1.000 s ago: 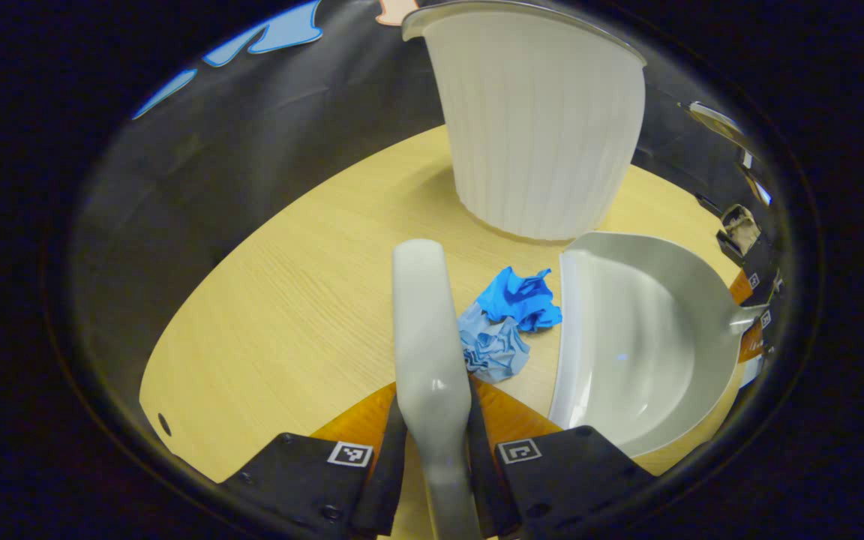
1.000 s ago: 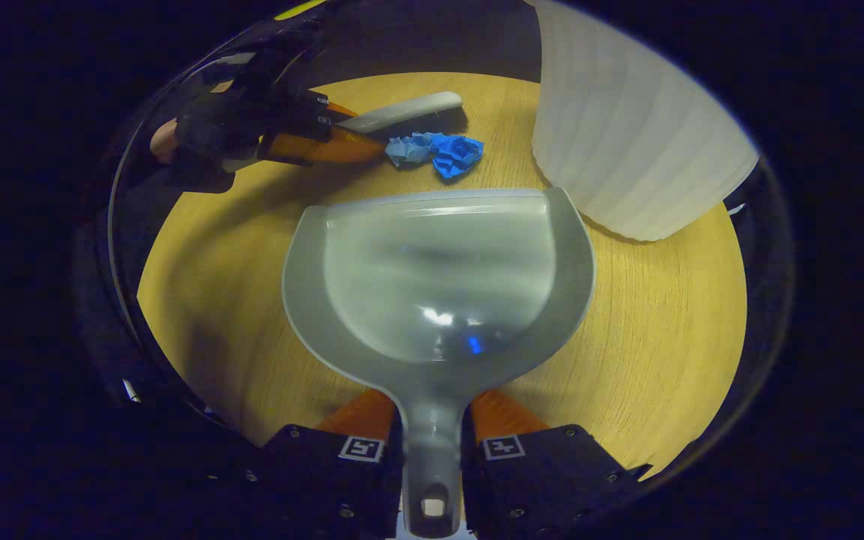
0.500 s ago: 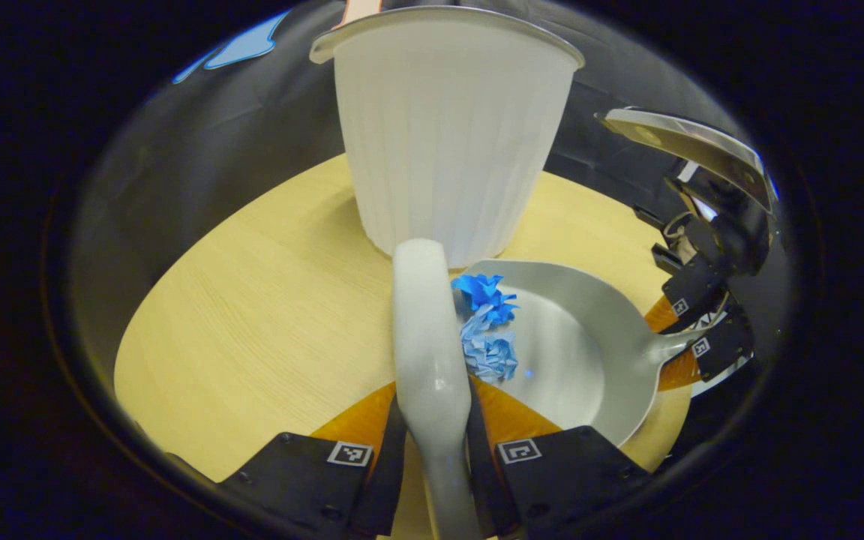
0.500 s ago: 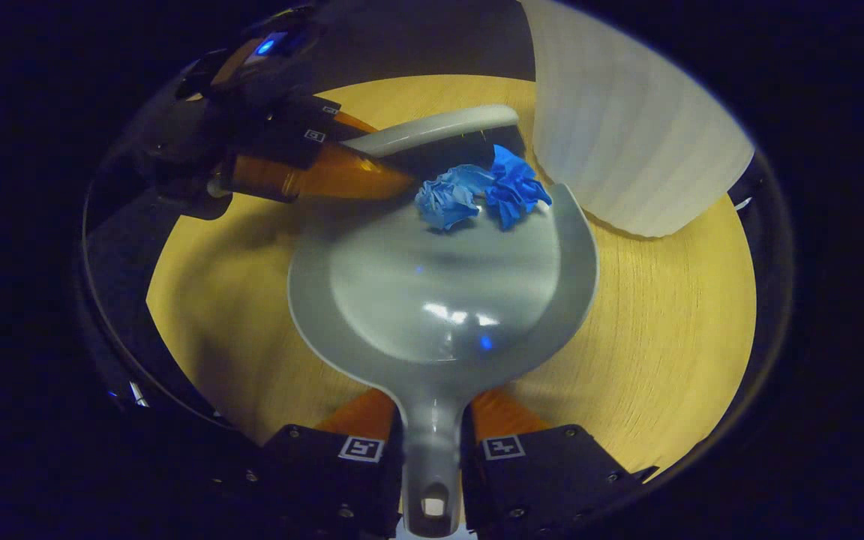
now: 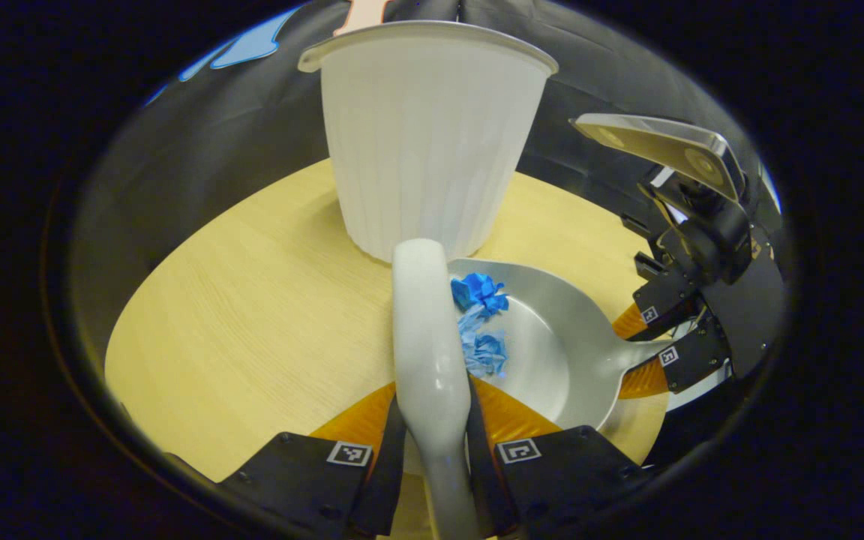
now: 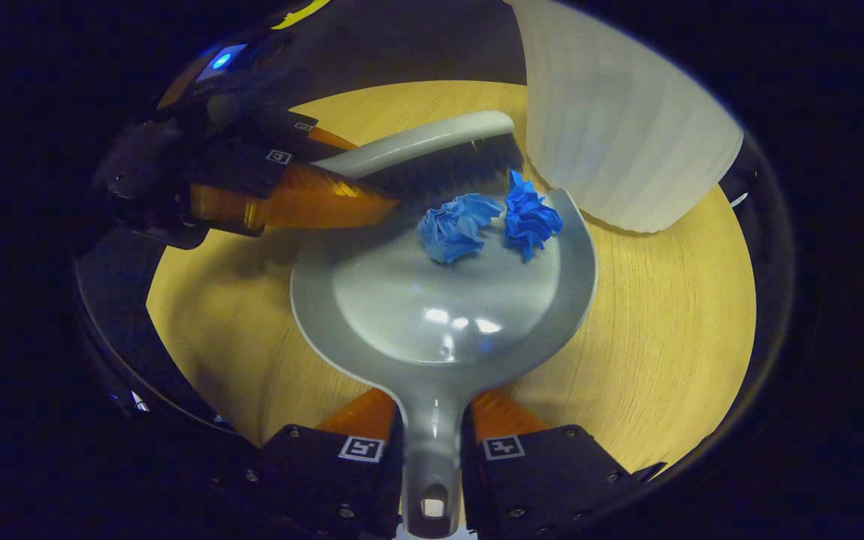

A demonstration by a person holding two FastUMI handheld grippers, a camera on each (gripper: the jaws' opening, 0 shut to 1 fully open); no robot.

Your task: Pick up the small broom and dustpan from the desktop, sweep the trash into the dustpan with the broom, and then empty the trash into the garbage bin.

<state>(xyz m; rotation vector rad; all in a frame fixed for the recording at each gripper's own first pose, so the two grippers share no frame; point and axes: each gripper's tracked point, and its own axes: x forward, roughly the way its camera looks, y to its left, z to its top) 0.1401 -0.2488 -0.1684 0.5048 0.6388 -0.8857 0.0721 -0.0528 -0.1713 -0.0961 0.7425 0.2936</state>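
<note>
Blue paper wads [image 6: 486,220] sit just inside the dustpan [image 6: 439,300] lip by the bin [image 5: 424,142]; with left gripper [image 5: 432,450] fingers clamping the broom [image 5: 426,337] and right gripper [image 6: 432,450] fingers clamping the pan handle, we should brush deeper before lifting level.

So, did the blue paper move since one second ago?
Yes. In the right gripper view the blue paper went from the table beyond the dustpan lip onto the pan, nearer the bin.
</note>
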